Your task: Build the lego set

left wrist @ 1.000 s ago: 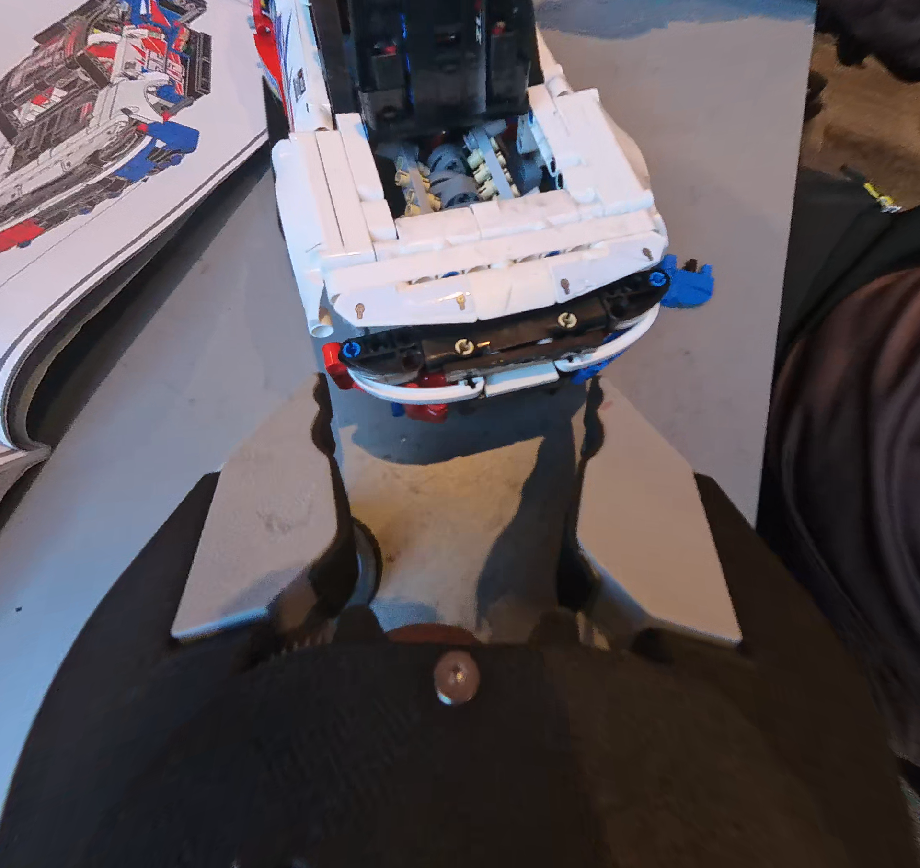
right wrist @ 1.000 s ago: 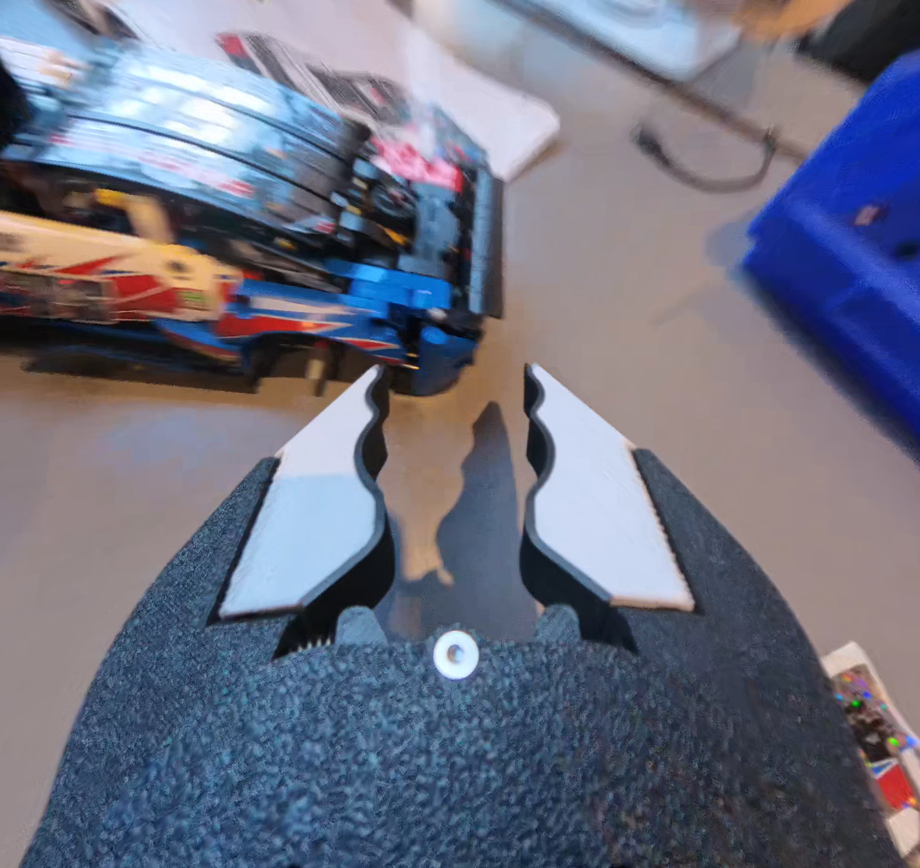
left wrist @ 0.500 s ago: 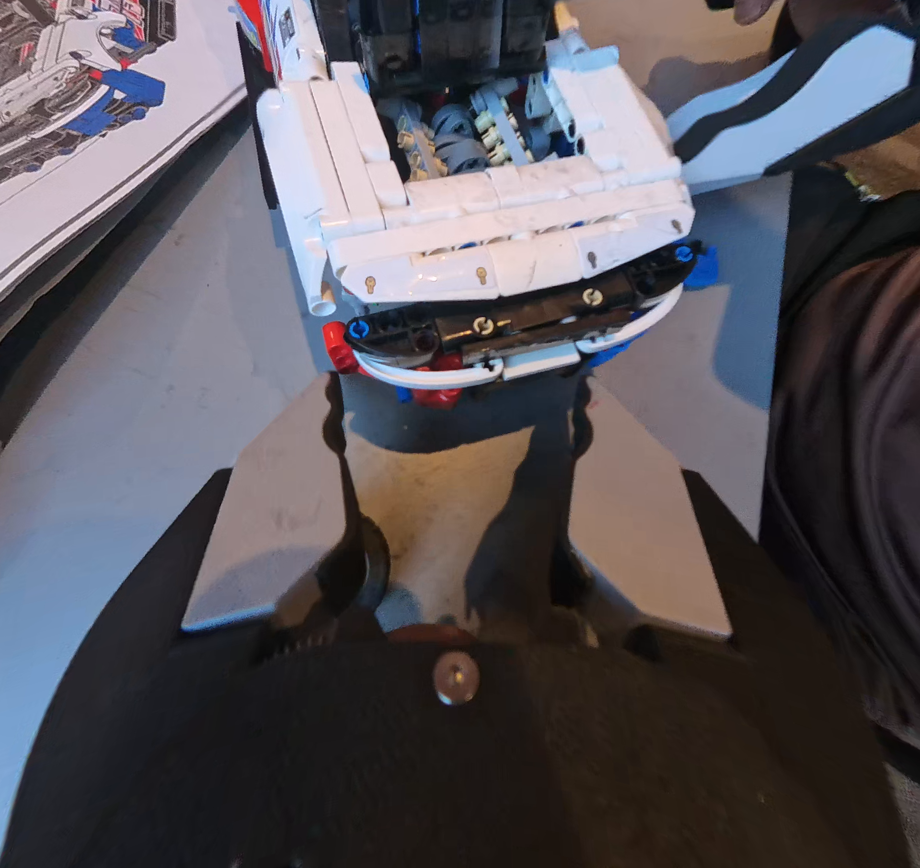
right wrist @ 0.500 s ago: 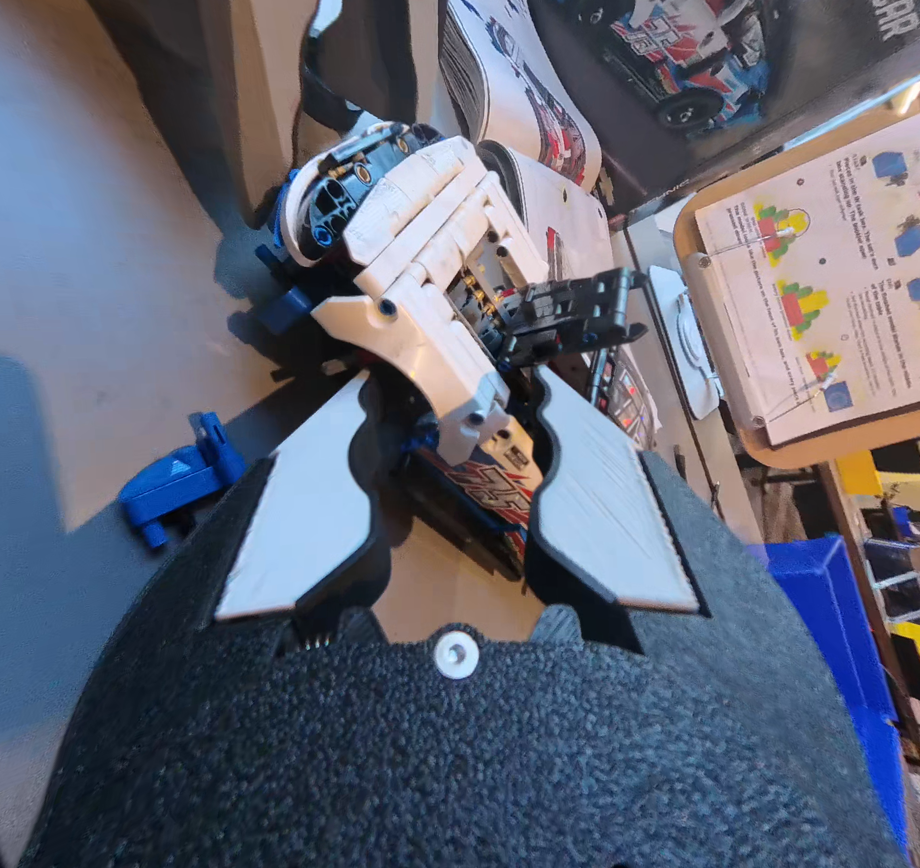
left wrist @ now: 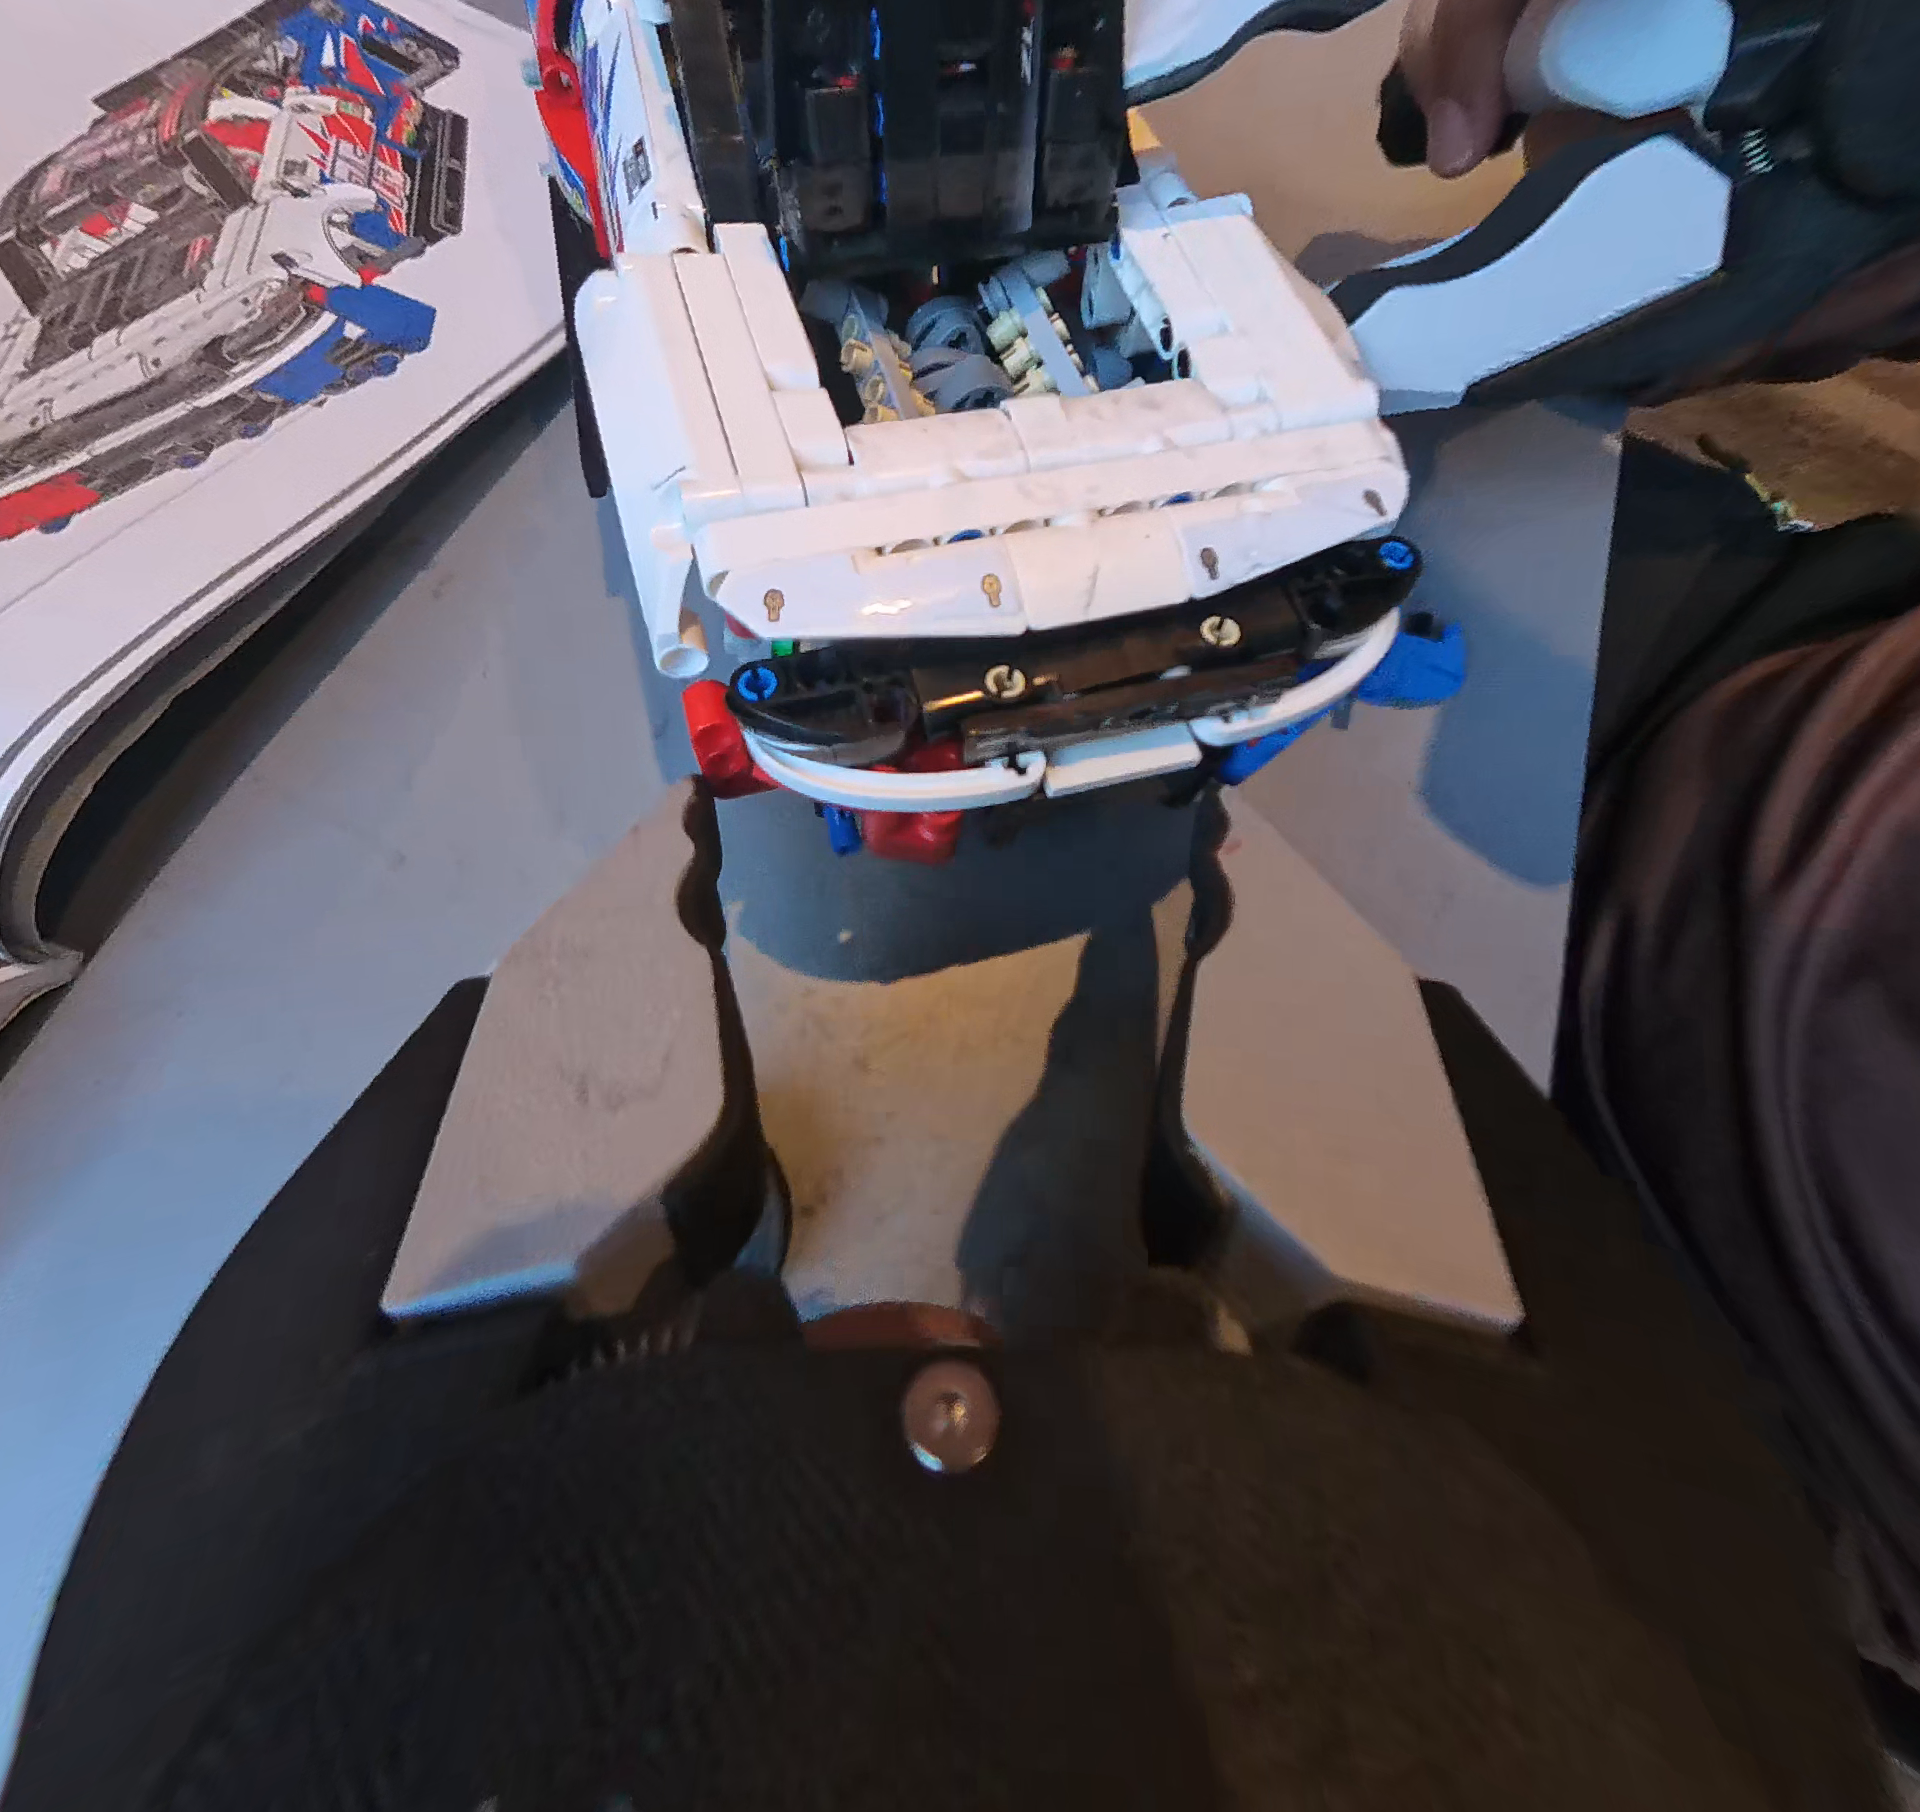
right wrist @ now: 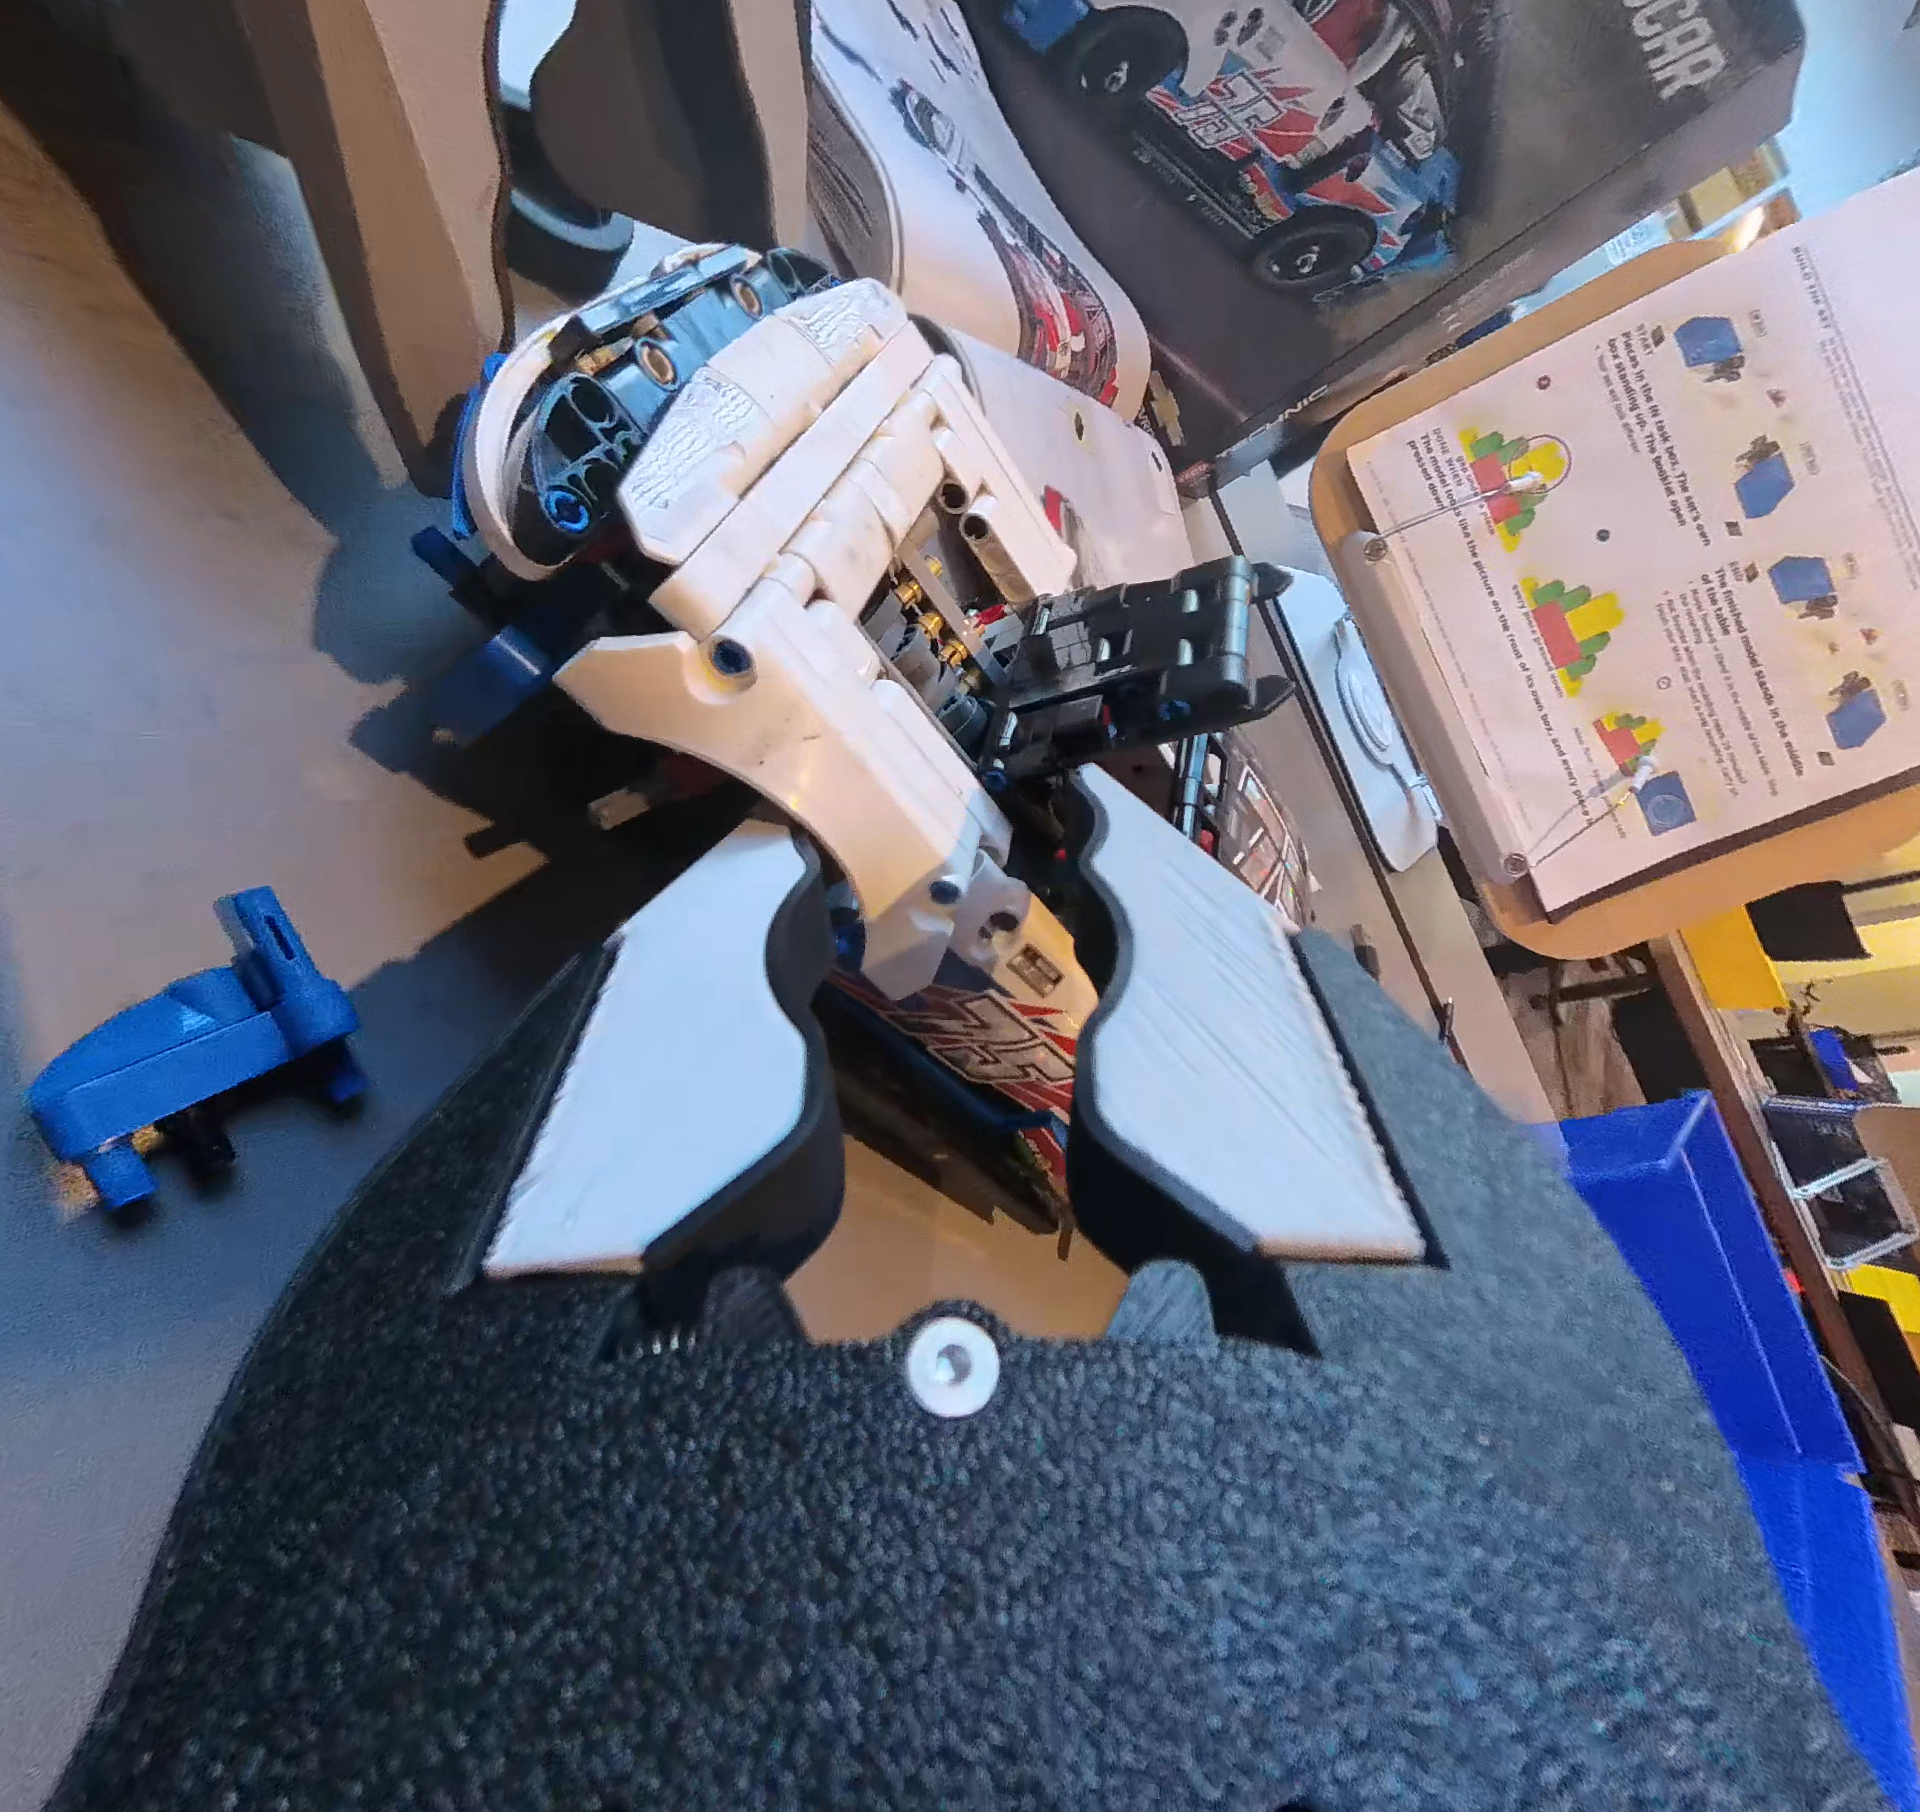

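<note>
The lego car [left wrist: 997, 505] stands on the grey table, white nose toward me, black hood raised. My left gripper [left wrist: 951, 827] is open and empty, its fingertips just short of the front bumper. My right gripper [right wrist: 945, 827] comes in from the car's right side. Its fingers [right wrist: 727, 1014] are closed around the white fender and the stickered side panel [right wrist: 997, 993], with both pads against them. It also shows in the left wrist view [left wrist: 1455, 204], one finger over the car and one outside the fender. A loose blue piece [right wrist: 197, 1045] lies on the table beside the car's nose.
An open instruction booklet [left wrist: 208, 256] lies to the left of the car. The set's box [right wrist: 1351, 100] and a board with a printed sheet [right wrist: 1662, 567] stand behind. A blue bin [right wrist: 1714, 1295] is to the right. A person's dark clothing [left wrist: 1766, 1035] fills the right edge. From the left gripper's tips to the loose blue piece [right wrist: 197, 1045] is close to 9 centimetres. Seen from the left wrist view [left wrist: 1403, 661] as well.
My right gripper swung from the car's rear to its front right side, then narrowed onto the fender and side panel. My left gripper stayed open before the bumper.
</note>
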Demonstrator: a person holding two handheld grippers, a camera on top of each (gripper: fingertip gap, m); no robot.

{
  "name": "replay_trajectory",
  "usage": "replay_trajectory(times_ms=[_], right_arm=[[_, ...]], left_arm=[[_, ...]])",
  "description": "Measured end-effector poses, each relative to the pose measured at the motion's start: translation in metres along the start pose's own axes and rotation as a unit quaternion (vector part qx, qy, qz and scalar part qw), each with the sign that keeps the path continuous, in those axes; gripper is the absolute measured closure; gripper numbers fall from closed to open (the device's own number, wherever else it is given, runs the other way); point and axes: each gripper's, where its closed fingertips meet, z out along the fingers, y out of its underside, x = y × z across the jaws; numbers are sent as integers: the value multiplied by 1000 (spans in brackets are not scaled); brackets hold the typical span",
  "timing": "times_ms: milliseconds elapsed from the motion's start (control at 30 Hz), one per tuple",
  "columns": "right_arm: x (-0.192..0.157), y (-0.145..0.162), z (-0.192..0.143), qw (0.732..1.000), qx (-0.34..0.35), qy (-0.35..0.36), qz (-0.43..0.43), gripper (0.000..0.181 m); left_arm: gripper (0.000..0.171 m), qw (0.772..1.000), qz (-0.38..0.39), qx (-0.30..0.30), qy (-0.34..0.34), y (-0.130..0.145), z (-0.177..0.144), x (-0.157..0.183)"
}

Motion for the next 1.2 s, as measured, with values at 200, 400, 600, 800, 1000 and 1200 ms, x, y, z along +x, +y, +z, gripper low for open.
replay_trajectory(times_ms=[200,400,600,800,1000,1200], right_arm=[[-9,4,-5,1000,7,-11,-7,139],[-9,9,-13,1000,0,-6,-11,142],[-33,28,-77,990,-28,-86,109,162],[-101,22,-77,941,-89,-206,253,133],[-110,18,-68,929,-109,-234,266,150],[-114,12,-63,910,-108,-246,315,169]], left_arm=[[85,1000,9,-11,-6,7,4,10],[87,1000,3,1,-4,9,-3,9],[89,999,15,33,-24,30,-36,-1],[94,996,66,67,-3,34,-45,10],[100,992,113,51,8,48,-50,20],[115,985,157,71,18,52,-61,36]])
